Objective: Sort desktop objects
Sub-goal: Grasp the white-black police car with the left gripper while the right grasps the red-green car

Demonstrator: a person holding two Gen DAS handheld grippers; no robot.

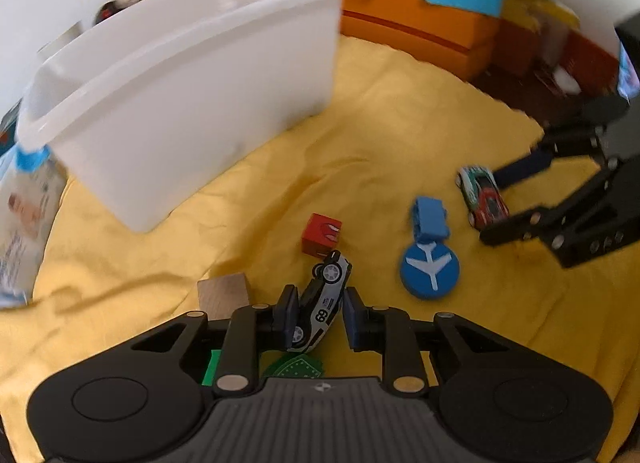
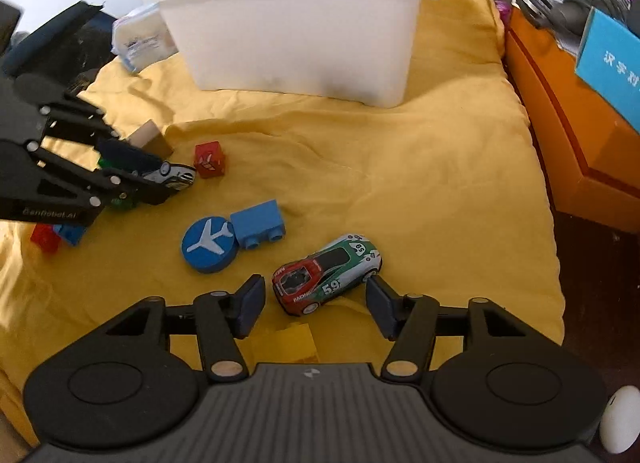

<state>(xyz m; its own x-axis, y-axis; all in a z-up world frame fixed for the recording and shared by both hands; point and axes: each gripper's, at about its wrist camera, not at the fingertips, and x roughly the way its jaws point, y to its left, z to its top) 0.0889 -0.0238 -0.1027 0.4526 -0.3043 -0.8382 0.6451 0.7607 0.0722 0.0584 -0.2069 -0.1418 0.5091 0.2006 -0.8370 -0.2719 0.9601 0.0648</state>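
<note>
Our left hand-held gripper (image 1: 318, 317) grasps the white car (image 1: 322, 303); only our right view shows the released right hand-held gripper (image 2: 316, 305) flanking the red-green car (image 2: 326, 273).

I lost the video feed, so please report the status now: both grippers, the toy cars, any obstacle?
Left gripper around white car, tilted. Right gripper open astride red-green car, not gripping. White bin behind; path unobstructed.
</note>
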